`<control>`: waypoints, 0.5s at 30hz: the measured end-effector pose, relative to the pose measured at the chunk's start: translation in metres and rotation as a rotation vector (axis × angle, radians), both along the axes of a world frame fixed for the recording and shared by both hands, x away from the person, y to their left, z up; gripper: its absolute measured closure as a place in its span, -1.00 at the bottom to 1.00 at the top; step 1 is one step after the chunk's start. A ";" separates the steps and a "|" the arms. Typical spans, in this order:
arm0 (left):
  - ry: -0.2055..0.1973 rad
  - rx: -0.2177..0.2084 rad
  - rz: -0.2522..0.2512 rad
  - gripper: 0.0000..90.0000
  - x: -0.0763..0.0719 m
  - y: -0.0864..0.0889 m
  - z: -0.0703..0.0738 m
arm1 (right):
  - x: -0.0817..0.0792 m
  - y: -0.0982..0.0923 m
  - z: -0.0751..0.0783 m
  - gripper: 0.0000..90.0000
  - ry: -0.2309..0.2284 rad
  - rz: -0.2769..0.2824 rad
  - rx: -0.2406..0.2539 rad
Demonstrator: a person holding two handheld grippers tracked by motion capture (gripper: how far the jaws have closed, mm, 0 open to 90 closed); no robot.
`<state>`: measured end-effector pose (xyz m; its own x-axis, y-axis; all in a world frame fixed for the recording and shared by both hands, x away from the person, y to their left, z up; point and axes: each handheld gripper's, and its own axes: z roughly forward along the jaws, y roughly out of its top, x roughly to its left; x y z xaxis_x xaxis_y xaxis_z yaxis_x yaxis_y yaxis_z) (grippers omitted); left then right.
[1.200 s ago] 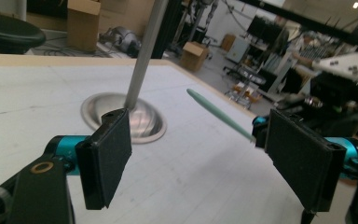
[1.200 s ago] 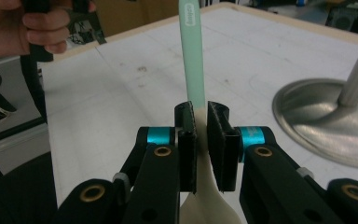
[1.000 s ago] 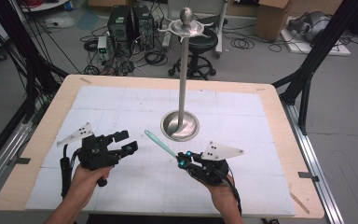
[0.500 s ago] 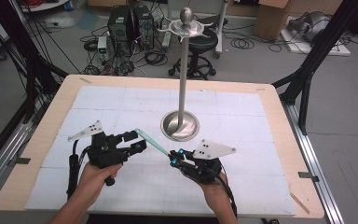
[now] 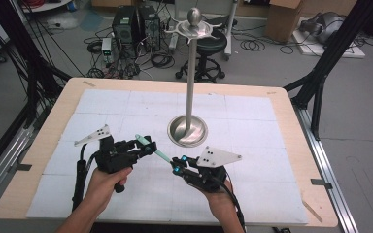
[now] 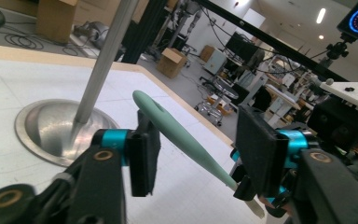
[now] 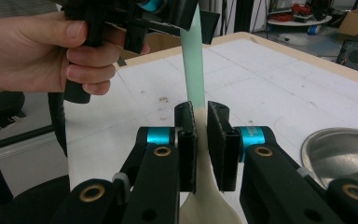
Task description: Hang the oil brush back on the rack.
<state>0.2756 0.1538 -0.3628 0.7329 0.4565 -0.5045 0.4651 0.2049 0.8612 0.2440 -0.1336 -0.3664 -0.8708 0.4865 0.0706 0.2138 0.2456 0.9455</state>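
High view looks forward and down over the counter (image 5: 291, 145); both gripper views, close and low, share the metal stand (image 5: 188, 127).

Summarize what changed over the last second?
The right tongs carried the mint spatula leftward to meet the left tongs, whose jaws have just been closing around its handle tip, not visibly pressing yet. The right tongs stay clamped on the spatula; the metal stand is unmoved.

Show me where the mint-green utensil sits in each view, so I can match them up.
High view: mint-green utensil low centre, bridging the two grippers.
Left gripper view: centre, slanting down to the right between the jaws.
Right gripper view: centre, rising from the clamped jaws.
Shared landmark: steel stand base.
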 end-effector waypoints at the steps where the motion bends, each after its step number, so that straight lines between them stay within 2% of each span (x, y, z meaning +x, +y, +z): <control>1: 0.000 -0.001 -0.001 0.19 0.000 0.000 0.000 | 0.000 0.000 0.000 0.83 -0.001 0.001 0.001; 7: 0.007 -0.017 -0.021 0.38 0.001 0.000 0.000 | -0.002 0.001 0.000 0.82 -0.002 0.007 0.009; 11: -0.004 -0.027 -0.026 0.59 0.000 0.001 0.001 | -0.003 0.003 0.000 0.82 -0.005 0.017 0.000; 15: -0.001 -0.040 -0.041 0.64 0.000 0.001 0.001 | -0.004 0.004 -0.001 0.82 -0.011 0.023 -0.003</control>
<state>0.2753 0.1550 -0.3613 0.7510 0.4056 -0.5210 0.4733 0.2195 0.8531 0.2402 -0.1296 -0.3671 -0.8826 0.4664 0.0590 0.1973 0.2536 0.9470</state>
